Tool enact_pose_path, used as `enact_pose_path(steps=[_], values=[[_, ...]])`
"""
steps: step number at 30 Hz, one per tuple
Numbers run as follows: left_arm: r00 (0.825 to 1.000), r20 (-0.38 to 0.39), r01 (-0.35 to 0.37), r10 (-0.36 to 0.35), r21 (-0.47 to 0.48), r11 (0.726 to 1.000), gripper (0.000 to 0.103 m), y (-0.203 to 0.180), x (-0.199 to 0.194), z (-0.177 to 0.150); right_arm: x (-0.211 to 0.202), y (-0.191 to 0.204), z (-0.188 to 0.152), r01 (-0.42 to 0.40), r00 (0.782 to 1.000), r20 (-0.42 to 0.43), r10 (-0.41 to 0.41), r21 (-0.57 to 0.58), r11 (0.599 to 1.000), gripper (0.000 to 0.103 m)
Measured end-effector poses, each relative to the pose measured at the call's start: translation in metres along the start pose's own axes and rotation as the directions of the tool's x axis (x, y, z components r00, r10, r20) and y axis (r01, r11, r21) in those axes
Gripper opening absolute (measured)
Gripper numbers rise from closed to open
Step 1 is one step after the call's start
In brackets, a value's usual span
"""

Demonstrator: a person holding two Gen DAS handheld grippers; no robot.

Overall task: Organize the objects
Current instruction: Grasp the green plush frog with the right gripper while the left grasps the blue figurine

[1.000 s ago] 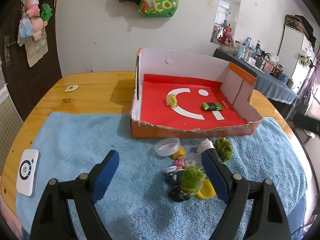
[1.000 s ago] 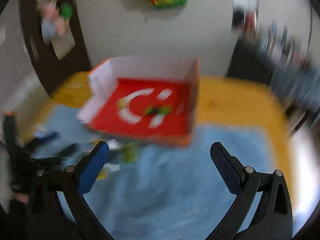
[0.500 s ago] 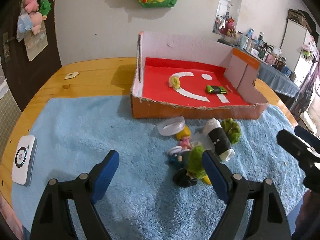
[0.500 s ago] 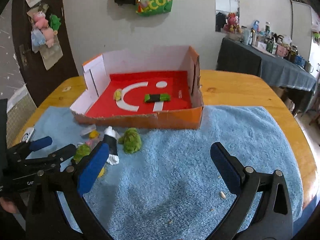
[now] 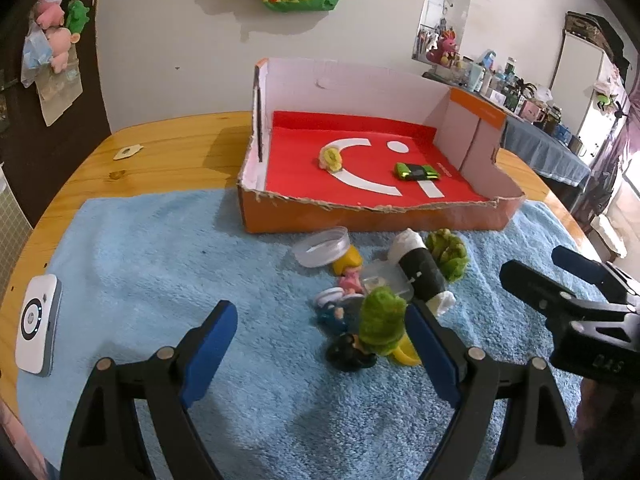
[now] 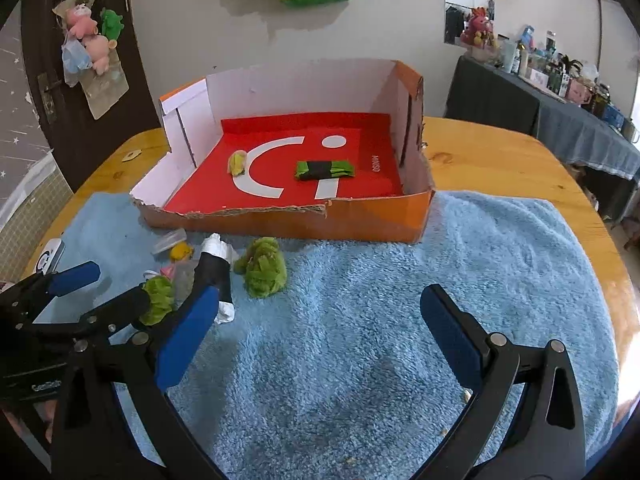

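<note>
Fluffy blue towel (image 6: 360, 288) carries fuzzy green plush (image 6: 264, 266) beside torn cardboard box (image 6: 288, 216).

Round wooden table (image 6: 492, 160), pale varnished top. Blue fluffy towel (image 6: 400, 280) spread over the near part. Open cardboard box (image 6: 288, 220) stands partly on the towel's far edge. Small cream cut-out piece (image 5: 127, 152) lies on bare wood at far left. White device with a round dial (image 5: 38, 330) sits at the towel's left edge.
</note>
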State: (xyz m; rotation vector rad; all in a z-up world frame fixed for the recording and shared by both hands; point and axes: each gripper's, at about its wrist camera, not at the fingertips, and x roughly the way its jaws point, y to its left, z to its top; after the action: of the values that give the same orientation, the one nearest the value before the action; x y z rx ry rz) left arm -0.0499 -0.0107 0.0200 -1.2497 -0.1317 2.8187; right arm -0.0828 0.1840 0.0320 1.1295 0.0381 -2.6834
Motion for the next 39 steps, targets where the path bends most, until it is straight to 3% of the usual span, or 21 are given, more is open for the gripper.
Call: enact_pose_path(steps=[8, 17, 26, 32, 36, 39], values=[[0.997, 0.012, -0.072, 0.072, -0.035, 0.997, 0.087, 0.023, 0.001, 0.009, 0.014, 0.001, 0.007, -0.023, 0.999, -0.027, 0.024, 0.004, 1.0, 0.09], [0.999, -0.053, -0.012, 0.011, -0.014, 1.0, 0.087, 0.014, 0.017, 0.0, 0.034, 0.01, 0.008, -0.05, 0.996, -0.081, 0.048, -0.02, 0.999, 0.084], [0.997, -0.074, -0.038, 0.036, -0.02, 0.999, 0.085, 0.008, 0.025, -0.011, 0.054, 0.009, 0.014, -0.064, 0.989, -0.134, 0.063, -0.008, 0.998, 0.072], [0.998, -0.06, -0.021, 0.019, -0.038, 0.999, 0.069, 0.004, 0.024, -0.011, 0.062, 0.013, 0.014, -0.079, 0.986, -0.147, 0.075, -0.021, 0.997, 0.06], [0.999, -0.05, 0.009, -0.012, -0.05, 0.999, 0.051, 0.0, 0.023, -0.01, 0.062, 0.015, 0.016, -0.105, 0.984, -0.15, 0.099, -0.03, 0.994, 0.041], [0.999, -0.041, 0.01, -0.012, -0.053, 0.999, 0.046, -0.004, 0.022, -0.013, 0.061, 0.02, 0.015, -0.114, 0.983, -0.151, 0.105, -0.055, 0.992, 0.031]])
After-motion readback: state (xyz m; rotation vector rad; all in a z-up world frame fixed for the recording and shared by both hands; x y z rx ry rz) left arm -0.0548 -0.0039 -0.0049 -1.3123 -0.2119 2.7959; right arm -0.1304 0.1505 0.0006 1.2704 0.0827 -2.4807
